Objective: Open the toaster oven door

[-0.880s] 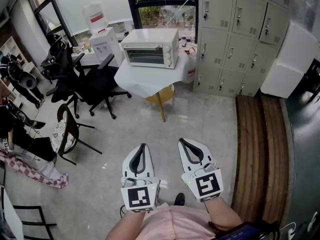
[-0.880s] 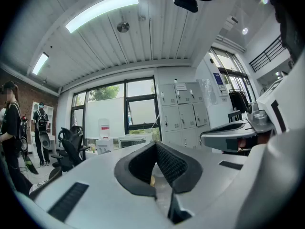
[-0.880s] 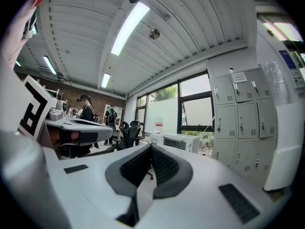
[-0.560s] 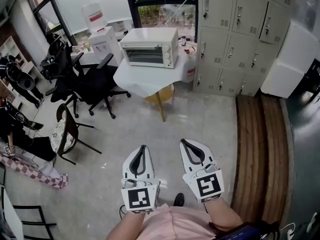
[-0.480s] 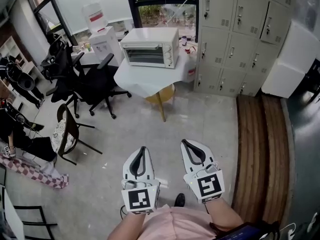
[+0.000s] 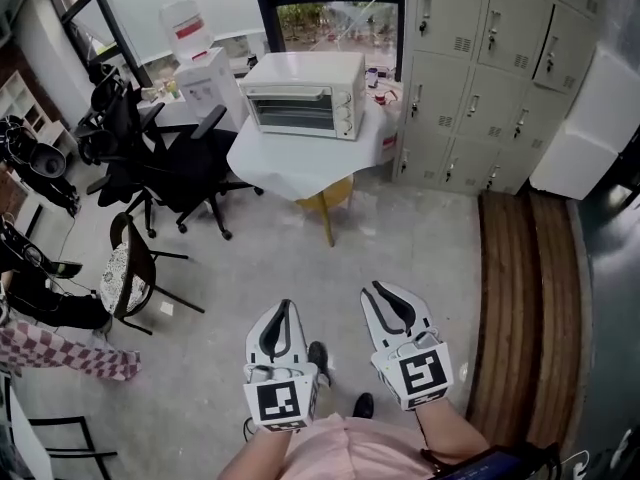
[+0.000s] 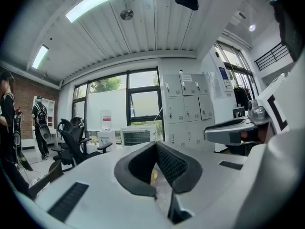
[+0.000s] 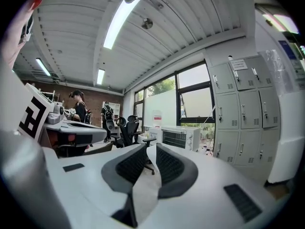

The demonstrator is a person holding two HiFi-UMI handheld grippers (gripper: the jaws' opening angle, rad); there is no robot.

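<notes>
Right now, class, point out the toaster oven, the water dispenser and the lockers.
toaster oven [image 6: 293, 108], head view, on its glass door
water dispenser [image 6: 208, 86], head view, on its white body
lockers [image 6: 470, 78], head view, on a middle door

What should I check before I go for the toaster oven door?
1. Door of the toaster oven shut, ready to open: ok.
2. Oven within reach: not ok. Both grippers hang near the body, well short of the table.
3. Left gripper ready to grasp: not ok. Jaws together, nothing held.
4. Right gripper ready: ok. Jaws slightly apart, nothing between them.
5. Door handle's position: cannot tell from this distance.
6. Office chair out of the way: ok. It stands left of the table, not in front of the oven.
</notes>
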